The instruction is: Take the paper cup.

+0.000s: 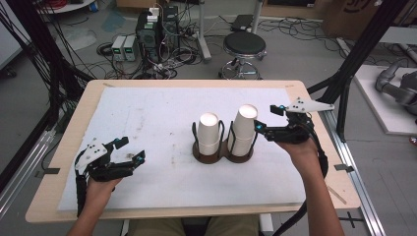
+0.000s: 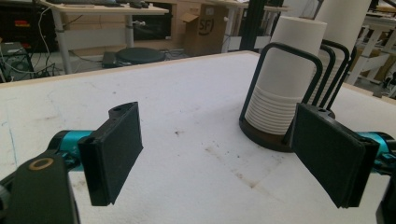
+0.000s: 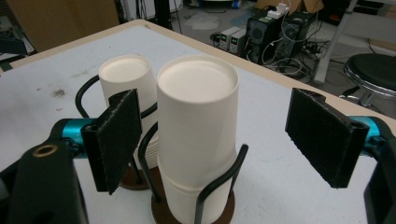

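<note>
Two stacks of upturned white paper cups stand in a dark wire holder (image 1: 219, 156) near the middle of the table. The right stack (image 1: 243, 128) leans slightly, and its top cup sits high and loose (image 3: 196, 121). The left stack (image 1: 209, 132) is shorter (image 3: 126, 79). My right gripper (image 1: 265, 118) hovers just right of the right stack, open, its pads (image 3: 327, 135) apart on either side of that stack without touching it. My left gripper (image 1: 132, 149) rests open near the front left of the mat, with nothing between its jaws (image 2: 219, 154), facing the holder (image 2: 275, 140).
A white mat (image 1: 147, 113) with a few dark stains covers the wooden table (image 1: 69, 147). Beyond the far edge stand a black stool (image 1: 244, 46) and computer boxes (image 1: 157, 29) among cables on the floor. Black frame posts (image 1: 364, 49) rise at both sides.
</note>
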`<state>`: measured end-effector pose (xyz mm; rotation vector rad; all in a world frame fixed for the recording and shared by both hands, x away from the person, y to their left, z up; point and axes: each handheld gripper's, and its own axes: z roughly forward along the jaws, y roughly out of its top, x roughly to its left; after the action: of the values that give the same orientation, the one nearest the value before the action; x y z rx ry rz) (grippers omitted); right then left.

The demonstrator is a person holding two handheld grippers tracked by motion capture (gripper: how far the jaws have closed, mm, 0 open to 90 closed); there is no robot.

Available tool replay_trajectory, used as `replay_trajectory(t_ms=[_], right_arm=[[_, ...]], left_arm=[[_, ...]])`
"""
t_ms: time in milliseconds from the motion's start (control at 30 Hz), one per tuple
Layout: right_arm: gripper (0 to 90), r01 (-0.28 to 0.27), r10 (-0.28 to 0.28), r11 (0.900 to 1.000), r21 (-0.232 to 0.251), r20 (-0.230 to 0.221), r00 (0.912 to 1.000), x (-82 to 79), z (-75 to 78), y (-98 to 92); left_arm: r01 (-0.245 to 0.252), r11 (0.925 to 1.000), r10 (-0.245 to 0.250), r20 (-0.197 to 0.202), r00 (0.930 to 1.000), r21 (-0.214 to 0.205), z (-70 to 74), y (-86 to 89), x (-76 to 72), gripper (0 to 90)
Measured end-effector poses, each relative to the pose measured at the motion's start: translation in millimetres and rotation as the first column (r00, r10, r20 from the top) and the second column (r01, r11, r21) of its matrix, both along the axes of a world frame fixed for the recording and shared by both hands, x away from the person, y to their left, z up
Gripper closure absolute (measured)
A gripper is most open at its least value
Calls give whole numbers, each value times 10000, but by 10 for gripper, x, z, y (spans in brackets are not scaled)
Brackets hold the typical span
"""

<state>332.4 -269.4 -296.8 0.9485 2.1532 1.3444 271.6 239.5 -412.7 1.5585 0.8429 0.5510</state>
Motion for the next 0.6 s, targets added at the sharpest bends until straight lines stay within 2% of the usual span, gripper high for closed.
replay_trajectory(t_ms=[200,333,433,600], right_arm=[[193,-124,117,9997,-196,-345,9993,144,22,115],[193,-336,315,9989,-334,-624,9976,236,-10,217],[194,-522,463,9970,-566,-1004,9939,308,-79,324],[210,-480,402,9966,-668,-1145,9926,363,-117,380]], left_arm=[[72,10000,-72,-74,9999,16,-11,-5,5,167],[103,9999,-103,-66,9999,54,-8,-4,3,168],[104,9999,-104,-85,9999,39,-11,-4,4,168],[112,9999,-112,-85,9999,36,-10,-2,3,168]])
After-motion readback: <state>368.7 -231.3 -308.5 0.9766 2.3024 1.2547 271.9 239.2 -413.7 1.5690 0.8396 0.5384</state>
